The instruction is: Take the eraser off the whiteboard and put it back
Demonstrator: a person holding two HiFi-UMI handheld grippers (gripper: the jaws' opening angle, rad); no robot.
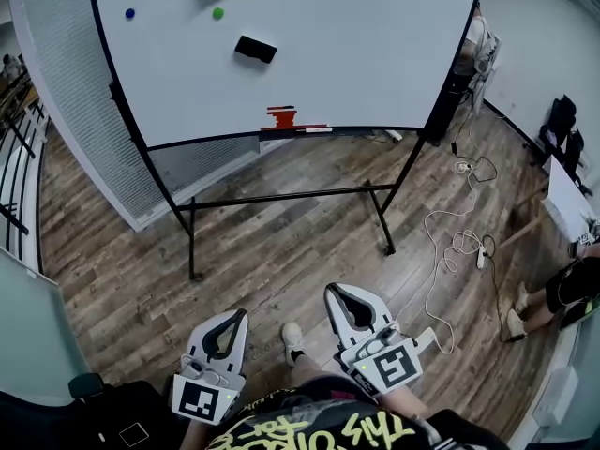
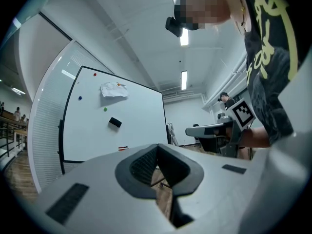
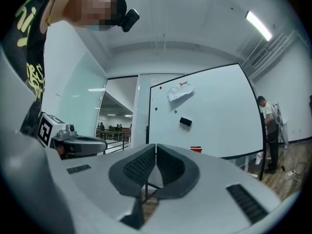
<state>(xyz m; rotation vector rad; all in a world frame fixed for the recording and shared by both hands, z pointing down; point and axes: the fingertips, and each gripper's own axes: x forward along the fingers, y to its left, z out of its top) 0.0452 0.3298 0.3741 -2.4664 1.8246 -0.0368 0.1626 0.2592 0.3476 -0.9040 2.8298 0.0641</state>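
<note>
Closest to the head camera, the left gripper [image 1: 236, 319] and the right gripper [image 1: 337, 293] are held side by side, low and pointing toward the board. In each gripper view the two dark pads are seen pressed together at the tips, with nothing caught between them; both claws are empty. A white shoe [image 1: 293, 339] is seen just beyond them on the wooden floor [image 1: 281, 251].

Farther off, the whiteboard [image 1: 375, 54] is carried on a black stand [image 1: 281, 198], well apart from both grippers. The eraser [image 1: 255, 49] is seen as a black block stuck to the board's face, left of centre, below a green magnet [image 1: 217, 13]. A red marker [image 1: 282, 116] lies on the ledge under it. A white cable [image 1: 450, 242] trails over the floor to the right of the stand.

The task is judged not yet begun: the eraser is untouched. From here, the block could be knocked loose and dropped if it were met by closed jaws, so they would have to be parted first. The free-standing board might be pushed back by a firm contact, and the cable could be caught underfoot.
</note>
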